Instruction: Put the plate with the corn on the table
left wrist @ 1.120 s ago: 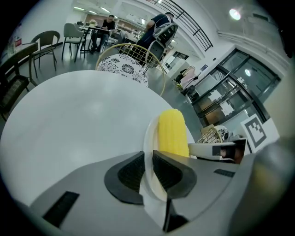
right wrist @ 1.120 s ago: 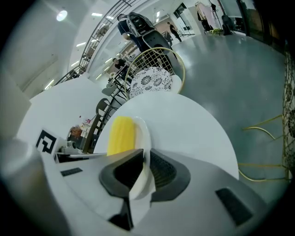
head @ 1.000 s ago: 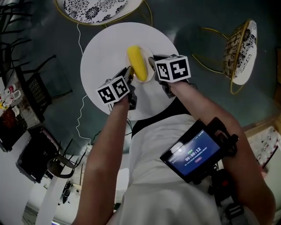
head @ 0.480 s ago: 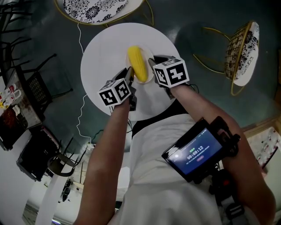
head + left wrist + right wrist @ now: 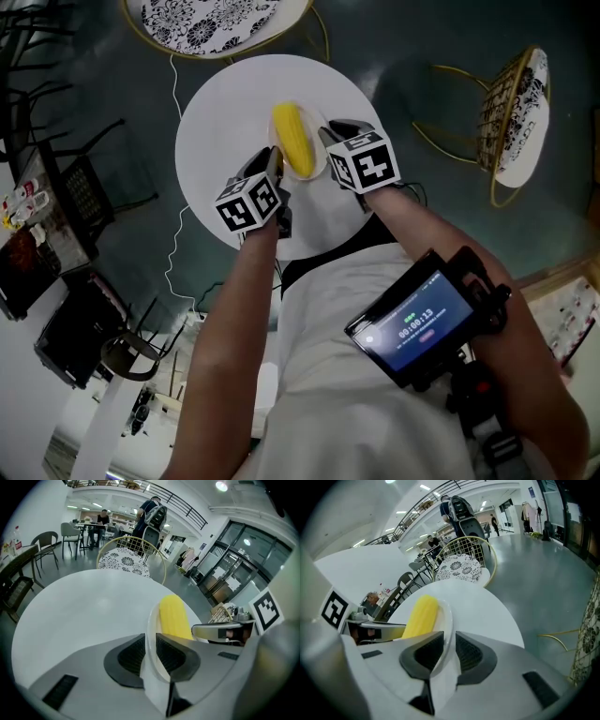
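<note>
While both tongs grip it, the plate (image 5: 150, 620) carrying the corn (image 5: 174, 617) hangs between them. The left tongs (image 5: 151, 649) are clamped on one rim and the right tongs (image 5: 445, 651) on the opposite rim. The plate is over the white bench (image 5: 84, 606), ahead of both tongs; contact cannot be confirmed. Judged remaining: seat the plate, then release.

The person wore a white short-sleeved shirt (image 5: 328, 394), the arms bare below the sleeves. A black-framed screen (image 5: 417, 325) with a blue display and pale digits was fixed on a black mount over the shirt. The left gripper (image 5: 275, 161) and the right gripper (image 5: 328, 133) each had a smooth, pale grey body. Each also bore a white cube printed with black square markers: the left cube (image 5: 248, 202) and the right cube (image 5: 364, 161). Both grippers' jaws were lined with dark, finely ribbed pads (image 5: 131, 654).
</note>
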`<state>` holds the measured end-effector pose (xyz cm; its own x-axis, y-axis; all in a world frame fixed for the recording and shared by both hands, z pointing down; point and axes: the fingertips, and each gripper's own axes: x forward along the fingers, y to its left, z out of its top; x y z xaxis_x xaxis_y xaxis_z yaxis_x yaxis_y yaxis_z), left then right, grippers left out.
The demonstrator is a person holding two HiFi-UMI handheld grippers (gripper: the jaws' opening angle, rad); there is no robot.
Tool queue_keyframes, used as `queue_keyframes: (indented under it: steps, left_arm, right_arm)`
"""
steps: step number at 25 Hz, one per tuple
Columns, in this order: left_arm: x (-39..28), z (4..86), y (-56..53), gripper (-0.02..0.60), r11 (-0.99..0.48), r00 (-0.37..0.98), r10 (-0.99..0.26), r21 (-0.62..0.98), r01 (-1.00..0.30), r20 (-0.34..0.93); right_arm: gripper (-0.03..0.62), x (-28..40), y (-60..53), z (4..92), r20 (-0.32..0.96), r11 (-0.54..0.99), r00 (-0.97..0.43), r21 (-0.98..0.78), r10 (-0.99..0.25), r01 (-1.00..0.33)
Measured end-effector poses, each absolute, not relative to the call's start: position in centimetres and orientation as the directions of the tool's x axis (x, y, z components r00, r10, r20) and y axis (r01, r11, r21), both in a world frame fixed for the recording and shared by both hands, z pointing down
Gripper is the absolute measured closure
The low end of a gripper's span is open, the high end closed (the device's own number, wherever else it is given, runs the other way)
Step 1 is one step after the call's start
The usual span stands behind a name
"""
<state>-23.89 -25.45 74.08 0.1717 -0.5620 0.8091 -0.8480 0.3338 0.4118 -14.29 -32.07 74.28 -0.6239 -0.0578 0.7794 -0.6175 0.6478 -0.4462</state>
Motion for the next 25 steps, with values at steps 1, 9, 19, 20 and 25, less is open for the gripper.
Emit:
queue_keyframes:
  steps: [1,9,19,20,25]
  left_arm:
    - [-24.0,73.8,-25.3,0.532,0.334,0.163,-0.569,0.408,-0.850,0.806]
    - [-24.4,69.7,-24.0,0.534,0.307,0.148,-0.653,0.439,-0.845,0.743]
    - [-22.6,63.8,-19.7,0.575,0.231,0.168,-0.730,0.469,-0.852,0.663]
    - [-22.4,63.1,-19.2,0.575,0.219,0.172,-0.737,0.472,-0.854,0.653]
    - [-22.4,62.1,-19.1,0.575,0.181,0.179,-0.765,0.473,-0.862,0.619]
  right_arm:
    - [0.534,-13.7,-32.2,74.2,0.779,0.638,-0.622,-0.442,-0.074,-0.630]
    - [0.537,-10.2,-32.6,72.0,0.773,0.596,-0.619,-0.433,-0.141,-0.676]
    - [0.577,-8.0,-28.9,65.2,0.730,0.616,-0.651,-0.419,-0.209,-0.667]
    - [0.578,-7.8,-28.3,64.5,0.725,0.619,-0.655,-0.419,-0.213,-0.665]
    - [0.578,-8.5,-27.8,63.7,0.696,0.630,-0.686,-0.439,-0.212,-0.641]
